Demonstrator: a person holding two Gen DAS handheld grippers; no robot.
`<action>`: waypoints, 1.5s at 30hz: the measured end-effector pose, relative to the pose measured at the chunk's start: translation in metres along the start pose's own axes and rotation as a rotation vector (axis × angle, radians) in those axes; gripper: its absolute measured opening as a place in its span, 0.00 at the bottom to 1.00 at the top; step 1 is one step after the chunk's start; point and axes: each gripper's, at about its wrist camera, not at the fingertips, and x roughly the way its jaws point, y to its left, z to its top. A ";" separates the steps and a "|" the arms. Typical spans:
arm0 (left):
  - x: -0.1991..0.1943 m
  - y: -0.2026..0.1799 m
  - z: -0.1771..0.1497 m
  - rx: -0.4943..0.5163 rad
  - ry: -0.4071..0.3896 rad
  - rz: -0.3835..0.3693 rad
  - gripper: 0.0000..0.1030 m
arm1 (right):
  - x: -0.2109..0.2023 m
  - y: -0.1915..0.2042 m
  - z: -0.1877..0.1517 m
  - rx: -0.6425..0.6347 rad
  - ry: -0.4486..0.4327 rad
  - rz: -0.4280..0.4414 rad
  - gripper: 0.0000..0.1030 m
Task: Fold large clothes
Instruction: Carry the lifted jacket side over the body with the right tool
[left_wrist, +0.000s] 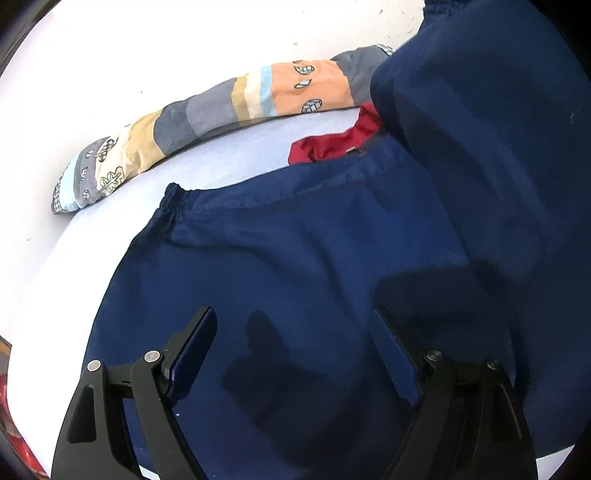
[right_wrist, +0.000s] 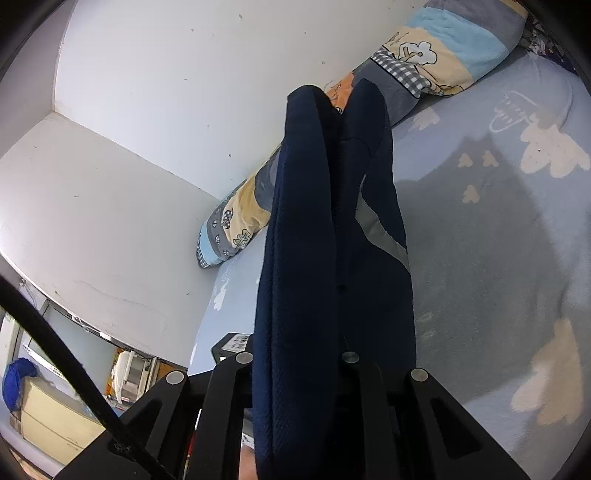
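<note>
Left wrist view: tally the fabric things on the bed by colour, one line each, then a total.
Navy: 1, the large navy garment spread under the open left gripper
Red: 1, a crumpled red cloth beside it
Patchwork, multicoloured: 1, the long bolster pillow along the wall
Total: 3

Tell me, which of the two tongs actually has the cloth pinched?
The right tongs: they are shut on a bunched fold of the dark navy blue garment. The left tongs stand wide open above it, gripping nothing.
</note>
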 end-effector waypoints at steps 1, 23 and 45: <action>-0.001 0.002 0.001 -0.003 -0.005 -0.001 0.82 | 0.002 0.002 0.000 -0.003 0.003 -0.002 0.16; -0.015 0.148 -0.019 -0.260 -0.003 0.088 0.81 | 0.082 0.037 -0.013 0.052 0.057 0.007 0.16; -0.013 0.285 -0.084 -0.577 0.090 0.184 0.81 | 0.228 0.096 -0.063 -0.007 0.201 -0.050 0.16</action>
